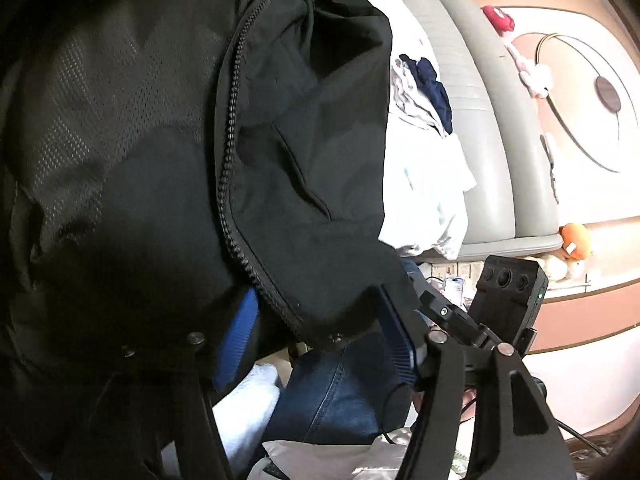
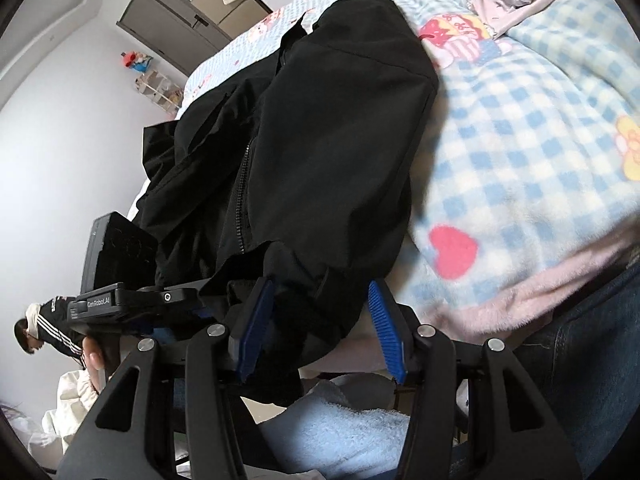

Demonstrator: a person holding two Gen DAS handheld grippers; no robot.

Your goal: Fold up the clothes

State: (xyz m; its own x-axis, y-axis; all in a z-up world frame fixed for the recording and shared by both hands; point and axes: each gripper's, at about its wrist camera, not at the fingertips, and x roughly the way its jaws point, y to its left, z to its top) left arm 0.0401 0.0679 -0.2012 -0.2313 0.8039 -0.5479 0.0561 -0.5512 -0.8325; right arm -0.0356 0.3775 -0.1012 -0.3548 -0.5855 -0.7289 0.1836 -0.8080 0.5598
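Two hand-held grippers are in view, both engaged with one black jacket (image 2: pixel 320 140). The right gripper (image 2: pixel 320 328) stands with its blue-padded fingers (image 2: pixel 385 330) spread apart; the jacket's lower hem hangs down between them, touching the left-hand pad while the right-hand pad stands clear of the cloth, so the jaws are released rather than clamped. The left gripper (image 1: pixel 316 336) is largely draped by the same jacket (image 1: pixel 180 140): the zipper (image 1: pixel 230 152) edge and mesh lining fall over and between its blue pads (image 1: pixel 240 340), and whether those jaws are pinching the fabric cannot be told. From the right wrist view the jacket runs from the gripper outward across a blue-and-white checked blanket (image 2: pixel 520 140) with cartoon prints, its upper part lying on the bed and its hem hanging off the near edge. Below both grippers are denim-clad legs (image 1: pixel 340 392) and a pale blue towel (image 2: pixel 344 432). Beyond the jacket, in the left wrist view, lies a pile of white and navy clothes (image 1: pixel 424 112) against a grey padded headboard (image 1: pixel 488 140). In the right wrist view a grey wardrobe (image 2: pixel 180 20) stands against the far wall, and a person (image 2: pixel 48 328) in a striped black top shows at the left edge.
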